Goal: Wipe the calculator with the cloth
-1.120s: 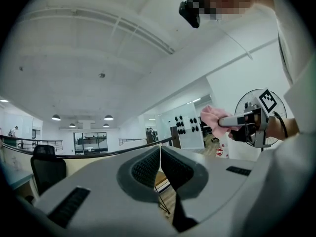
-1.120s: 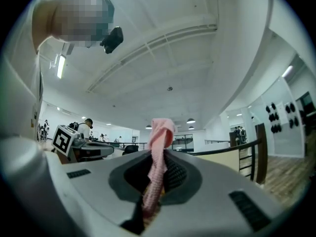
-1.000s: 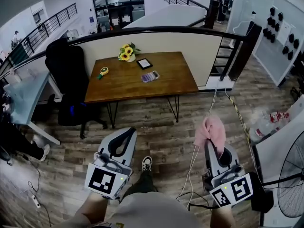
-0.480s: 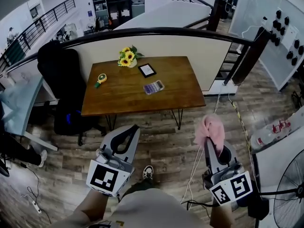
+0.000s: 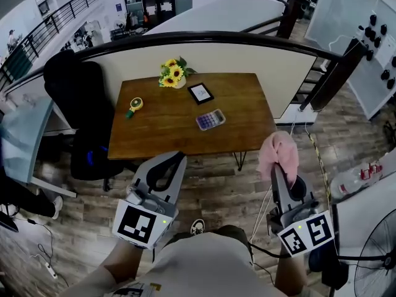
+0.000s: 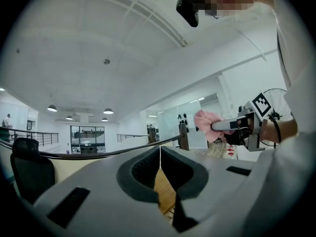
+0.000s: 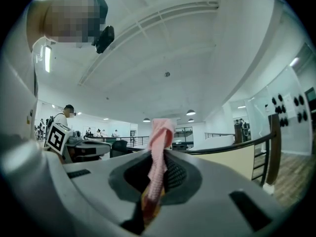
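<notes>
Currently right gripper [image 5: 276,171] clamps pink cloth [image 5: 279,150]; left gripper [image 5: 178,158] closed, empty; calculator [image 5: 210,119] on far table [image 5: 161,129], well apart from both.

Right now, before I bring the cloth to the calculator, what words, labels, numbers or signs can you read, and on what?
Nothing reads as text in any view.
Calculator: keys and display too small to read.
Black-framed tablet: screen too small to read.
Left tool and right tool: square marker patterns only, no letters.
Pink cloth in the right tool: no print seen.
Bottles at far right: red labels, too small.
</notes>
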Demonstrator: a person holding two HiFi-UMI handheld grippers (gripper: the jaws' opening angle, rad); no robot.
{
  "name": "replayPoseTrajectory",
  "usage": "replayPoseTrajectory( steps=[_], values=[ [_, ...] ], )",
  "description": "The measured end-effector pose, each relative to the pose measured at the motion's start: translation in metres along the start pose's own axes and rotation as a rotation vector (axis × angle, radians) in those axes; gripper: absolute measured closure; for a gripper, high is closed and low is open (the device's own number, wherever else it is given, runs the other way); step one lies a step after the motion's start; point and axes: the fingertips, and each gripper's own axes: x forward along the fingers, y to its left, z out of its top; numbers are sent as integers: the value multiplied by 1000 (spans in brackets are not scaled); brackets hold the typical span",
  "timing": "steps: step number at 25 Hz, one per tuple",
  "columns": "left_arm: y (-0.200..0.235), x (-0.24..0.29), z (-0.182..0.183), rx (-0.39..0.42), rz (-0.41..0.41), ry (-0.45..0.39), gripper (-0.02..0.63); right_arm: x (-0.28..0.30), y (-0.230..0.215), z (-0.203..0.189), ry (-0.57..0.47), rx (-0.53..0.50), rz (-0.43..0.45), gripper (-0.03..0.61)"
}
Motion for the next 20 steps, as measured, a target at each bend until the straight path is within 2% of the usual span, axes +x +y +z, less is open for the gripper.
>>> replayPoseTrajectory(
  steps=[6, 14, 20],
  values=[
    [31, 34, -10, -12, 22, 5, 603, 49, -23, -9, 22, -14, 16, 552],
    [62, 102, -27, -6, 81, 28, 603, 123, -79, -21, 28, -8, 72, 552],
    [84, 155, -30, -6, 172, 76, 603, 186, -122, -23, 55, 14, 174, 552]
  ],
)
